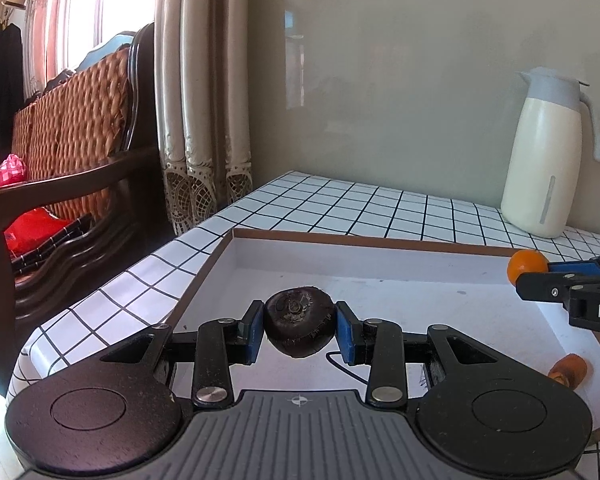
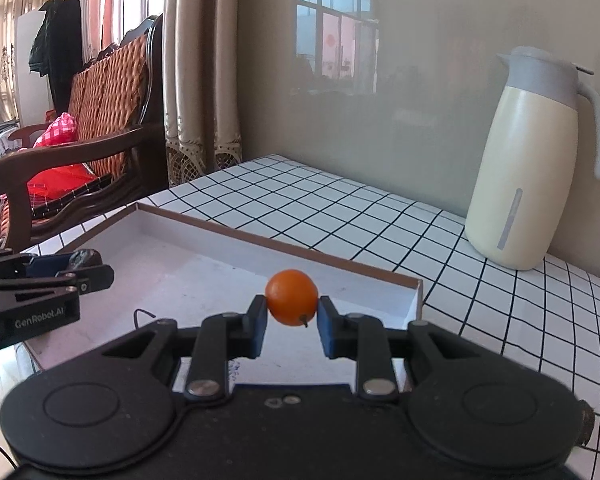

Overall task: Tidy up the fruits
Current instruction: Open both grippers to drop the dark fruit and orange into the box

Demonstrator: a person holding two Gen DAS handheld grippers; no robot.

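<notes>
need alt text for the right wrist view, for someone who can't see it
The right claw grips a small round orange fruit above a shallow white cardboard tray with a brown rim on a white grid-patterned tablecloth. The left claw enters from the left holding a dark fruit; a cream thermos jug stands behind.

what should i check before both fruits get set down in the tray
1. Left claw grip on the dark round fruit: pads press both sides, ok.
2. Right claw grip on the small orange fruit: pinched between the pads, ok.
3. Both fruits over the white tray: ok.
4. Tray floor under the claws bare of other fruit: ok, only a thin dark wire lies there.
5. Claws apart from each other: ok, a gap shows.
6. Height of the fruits above the tray floor: cannot tell.
</notes>
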